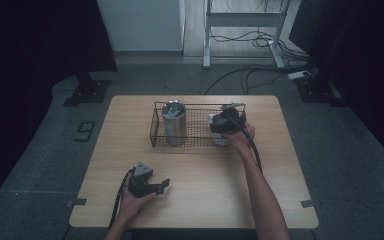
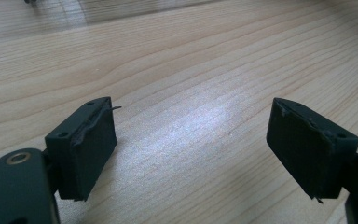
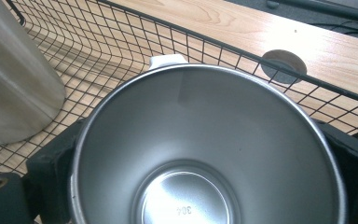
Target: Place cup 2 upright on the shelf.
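Note:
A black wire basket (image 1: 196, 104) stands at the back middle of the wooden table (image 1: 205, 195). Two steel cups stand upright in it. The left cup (image 1: 174, 122) is free; it is the brushed wall at the left edge of the right gripper view (image 3: 14, 84). My right gripper (image 1: 224, 124) is over the basket's right end, shut on the right cup (image 1: 221, 139). Its jaws press both sides of the cup's rim, and I look down into the empty cup (image 3: 205, 140). My left gripper (image 1: 164, 184) is low over the table's front left, open, with bare wood (image 2: 191, 56) between its jaws.
A round cable hole (image 3: 284, 63) sits in the tabletop just beyond the basket's wire wall (image 3: 121, 46). Bare wood lies between the basket and the front edge. Beyond the table are a desk frame (image 1: 242, 20) and cables on the grey floor.

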### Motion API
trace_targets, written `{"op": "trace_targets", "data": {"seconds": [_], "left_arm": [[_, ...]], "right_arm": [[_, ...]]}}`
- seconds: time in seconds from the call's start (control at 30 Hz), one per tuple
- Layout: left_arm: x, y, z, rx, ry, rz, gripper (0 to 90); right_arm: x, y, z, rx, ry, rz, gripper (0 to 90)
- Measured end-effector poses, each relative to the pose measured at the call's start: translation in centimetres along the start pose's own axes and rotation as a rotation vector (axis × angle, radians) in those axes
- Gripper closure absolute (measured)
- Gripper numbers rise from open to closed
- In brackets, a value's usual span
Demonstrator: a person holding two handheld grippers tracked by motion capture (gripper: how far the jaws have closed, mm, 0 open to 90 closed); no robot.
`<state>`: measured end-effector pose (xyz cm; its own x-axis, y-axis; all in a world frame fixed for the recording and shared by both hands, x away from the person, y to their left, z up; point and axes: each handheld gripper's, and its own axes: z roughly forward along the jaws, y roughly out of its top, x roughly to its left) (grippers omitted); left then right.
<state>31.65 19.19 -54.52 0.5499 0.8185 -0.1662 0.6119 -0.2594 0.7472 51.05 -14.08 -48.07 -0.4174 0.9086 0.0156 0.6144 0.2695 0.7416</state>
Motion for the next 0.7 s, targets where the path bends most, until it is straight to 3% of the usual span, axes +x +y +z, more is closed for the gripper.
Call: {"op": "trace_targets", "data": {"seconds": [0.3, 0.7], "left_arm": [[0.03, 0.0, 0.02, 0.003, -0.001, -0.002, 16.0], [-0.01, 0.0, 0.02, 0.004, -0.001, -0.001, 16.0]], "right_arm": [[-0.15, -0.11, -0.08, 0.012, 0.002, -0.002, 5.5], [-0.03, -0.47, -0.64, 0.06, -0.026, -0.039, 4.9]]}}
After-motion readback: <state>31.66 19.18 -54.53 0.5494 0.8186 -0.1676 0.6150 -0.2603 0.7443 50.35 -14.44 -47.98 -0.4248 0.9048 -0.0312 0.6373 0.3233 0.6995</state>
